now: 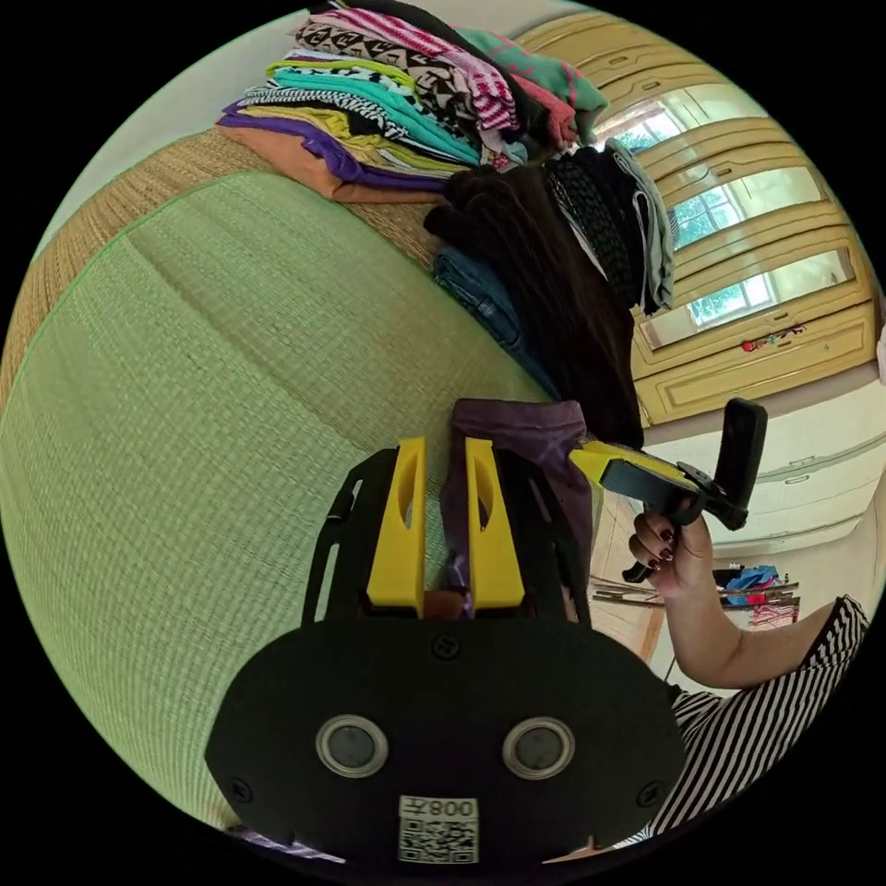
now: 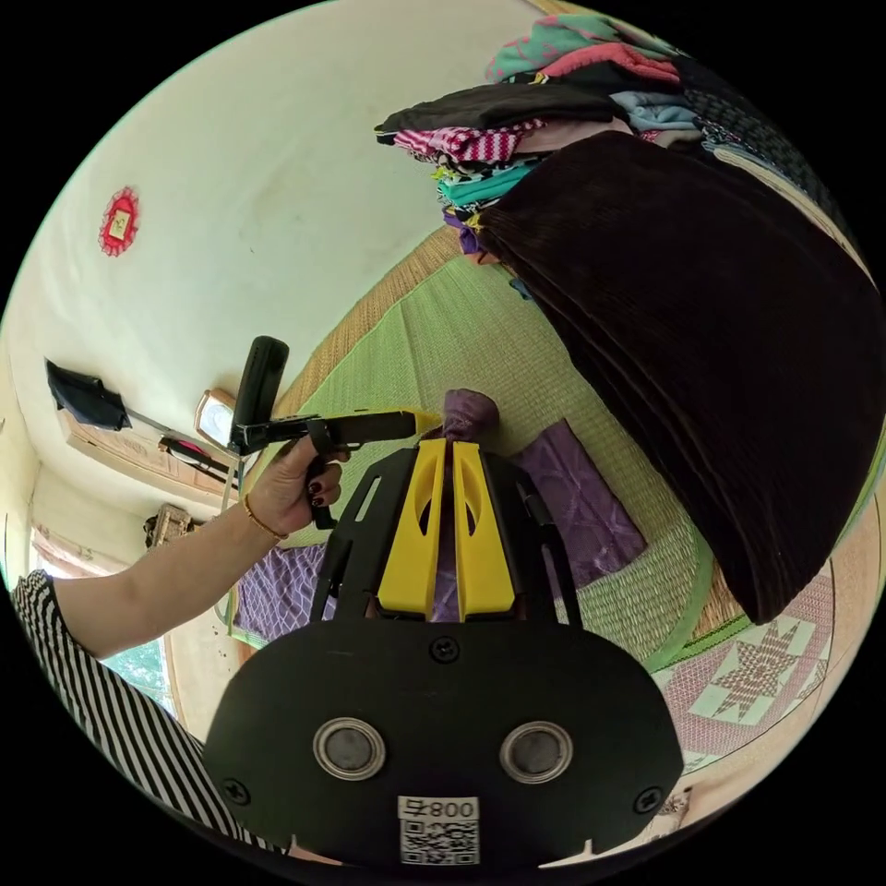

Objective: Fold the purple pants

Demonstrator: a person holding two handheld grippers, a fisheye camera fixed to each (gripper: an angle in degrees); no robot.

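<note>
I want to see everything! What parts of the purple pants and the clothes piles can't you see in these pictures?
- Purple pants: right gripper view, the right tool and its black mount cover the middle.
- Purple pants, left gripper view: mostly behind the left tool.
- Blue jeans: the dark brown garment covers most.
- Folded stack: just edges show.

I look across a green woven mat (image 1: 212, 388) edged by a tan straw mat (image 1: 120, 198). A pale plain wall (image 2: 277, 175) carries a small red ornament (image 2: 119, 221). In the left gripper view, yellow panelled cabinet doors (image 1: 757, 277) reflect bright windows and greenery. Daylight fills the room evenly. In the right gripper view, a patterned pink and green floor covering (image 2: 757, 678) lies beside the mat's edge.
</note>
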